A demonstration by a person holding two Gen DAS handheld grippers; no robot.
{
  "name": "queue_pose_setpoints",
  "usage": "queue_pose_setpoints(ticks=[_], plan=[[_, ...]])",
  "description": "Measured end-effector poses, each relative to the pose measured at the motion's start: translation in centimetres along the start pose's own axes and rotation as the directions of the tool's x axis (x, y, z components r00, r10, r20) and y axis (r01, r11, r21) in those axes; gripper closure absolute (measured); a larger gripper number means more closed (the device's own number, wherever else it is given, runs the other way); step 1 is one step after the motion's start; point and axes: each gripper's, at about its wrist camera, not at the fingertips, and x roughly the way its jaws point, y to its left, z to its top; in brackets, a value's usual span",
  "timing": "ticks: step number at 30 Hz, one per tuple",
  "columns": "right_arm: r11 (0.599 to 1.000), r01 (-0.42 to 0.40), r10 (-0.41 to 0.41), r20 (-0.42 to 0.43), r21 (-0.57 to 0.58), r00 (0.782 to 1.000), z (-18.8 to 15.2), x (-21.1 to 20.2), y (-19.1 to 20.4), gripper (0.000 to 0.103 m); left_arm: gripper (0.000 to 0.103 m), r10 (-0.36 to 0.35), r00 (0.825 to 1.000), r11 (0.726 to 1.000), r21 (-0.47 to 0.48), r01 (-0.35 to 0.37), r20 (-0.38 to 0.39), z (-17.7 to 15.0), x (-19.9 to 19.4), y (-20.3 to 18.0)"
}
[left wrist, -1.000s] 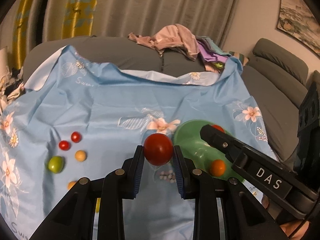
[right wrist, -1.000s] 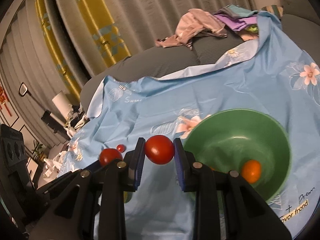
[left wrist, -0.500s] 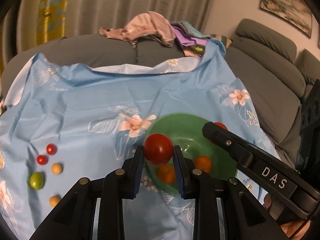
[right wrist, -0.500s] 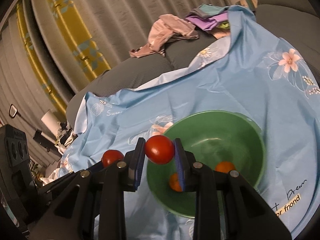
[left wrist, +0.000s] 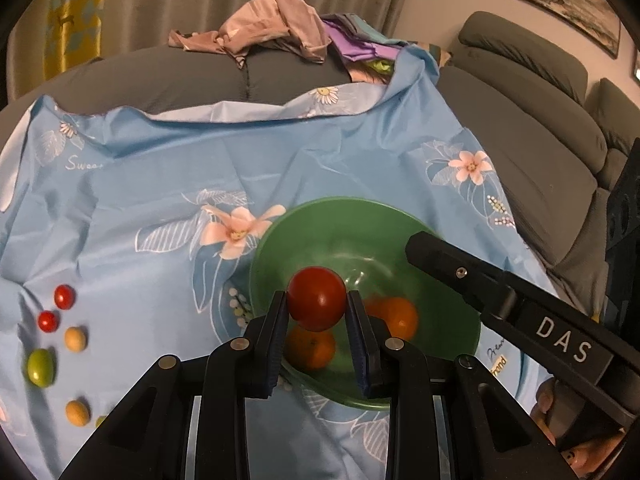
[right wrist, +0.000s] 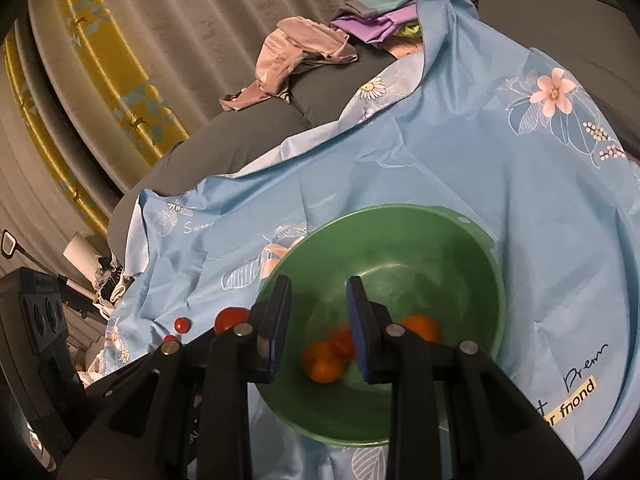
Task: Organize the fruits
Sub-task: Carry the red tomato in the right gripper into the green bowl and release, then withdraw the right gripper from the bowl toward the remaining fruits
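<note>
1. We are holding our left gripper point(left wrist: 317, 322) clamped on a round red tomato point(left wrist: 317, 298), hovering it over the near-left side of the round green plastic bowl point(left wrist: 460, 344) so it can drop among the fruit.
2. Our right gripper point(right wrist: 319, 324) is holding nothing, its blue pads point(right wrist: 282, 320) a tomato's width apart above the bowl, where a blurred red fruit point(right wrist: 343, 343) sits beside two smooth oranges point(right wrist: 323, 362).
3. Small loose fruits point(left wrist: 64, 296) are lying far left on the pale blue flowered cloth point(left wrist: 168, 184), awaiting collection.
</note>
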Motion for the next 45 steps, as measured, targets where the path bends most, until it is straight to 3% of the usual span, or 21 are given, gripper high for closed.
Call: queue_pose_setpoints(ticks=[27,34,40,45], plan=[[0.995,0.085,-0.084,-0.031,0.053,0.996,-0.1,1.0,-1.8,0.072,0.071,-0.063,0.995,0.998,0.001,0.063,-0.077,-0.8,2.0,-0.5],[0.995,0.083,-0.081,-0.037,0.048,0.996,-0.1,1.0,-1.7,0.067,0.071,-0.032,0.999,0.997,-0.07,0.03,-0.018,-0.7,-1.3,1.6],[0.998,0.055,-0.055,-0.035,0.015,0.998,-0.2,0.8,-0.6,0.064,0.061,0.053,0.998,0.985,-0.17,-0.045,0.044,-1.1,-4.7,5.0],[0.999,0.027,-0.028,-0.038,-0.027,0.999,-0.4,1.0,1.0,0.059,0.061,0.128,0.988,0.963,-0.25,-0.104,0.085,-1.7,-7.0,7.5]])
